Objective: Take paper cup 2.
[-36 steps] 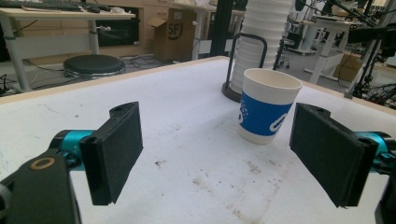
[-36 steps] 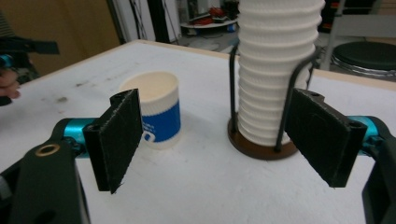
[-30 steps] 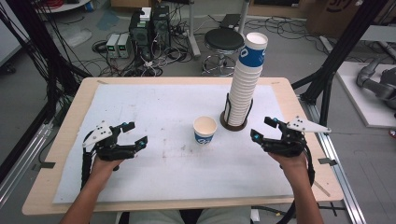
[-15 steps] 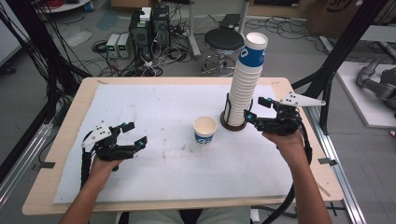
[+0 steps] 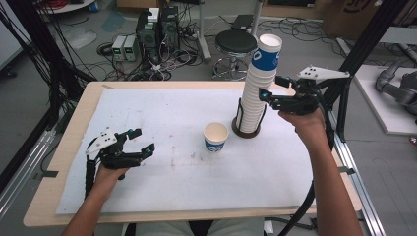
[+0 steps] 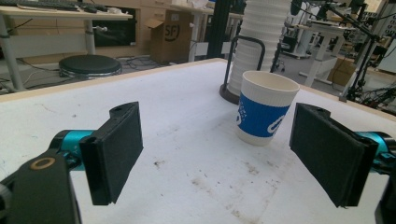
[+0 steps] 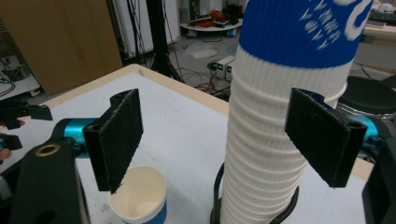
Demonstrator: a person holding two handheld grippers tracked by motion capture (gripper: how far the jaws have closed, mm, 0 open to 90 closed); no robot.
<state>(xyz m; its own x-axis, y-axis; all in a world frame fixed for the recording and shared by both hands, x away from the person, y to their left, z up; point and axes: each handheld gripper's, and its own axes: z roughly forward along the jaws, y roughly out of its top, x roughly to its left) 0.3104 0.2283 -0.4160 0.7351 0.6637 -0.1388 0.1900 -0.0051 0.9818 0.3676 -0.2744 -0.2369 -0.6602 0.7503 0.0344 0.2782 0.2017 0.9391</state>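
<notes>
White padding covers most of the wooden tabletop [image 5: 69, 147], marked with small dark stains near its middle. A single paper cup [image 5: 216, 136], blue-banded with a ribbed white rim, stands upright and open-mouthed near the tabletop's centre. Just beside it, toward the far right corner, a tall stack of cups [image 5: 257, 83] rises from a round black holder [image 5: 246, 131] with a wire loop; the top cup carries the same blue band.

On the left, the left gripper [image 5: 139, 141] sits low over the padding near the tabletop's left edge, held by the person's left hand [image 5: 105, 174], its jaws spread wide with nothing between them. In the left gripper view the single cup stands well ahead, between the two black pads.

Higher up at the right, the right gripper [image 5: 272, 87] is raised level with the upper part of the stack, jaws spread apart and just beside it. In the right gripper view the stack [image 7: 275, 140] stands between the open pads, apart from both.
</notes>
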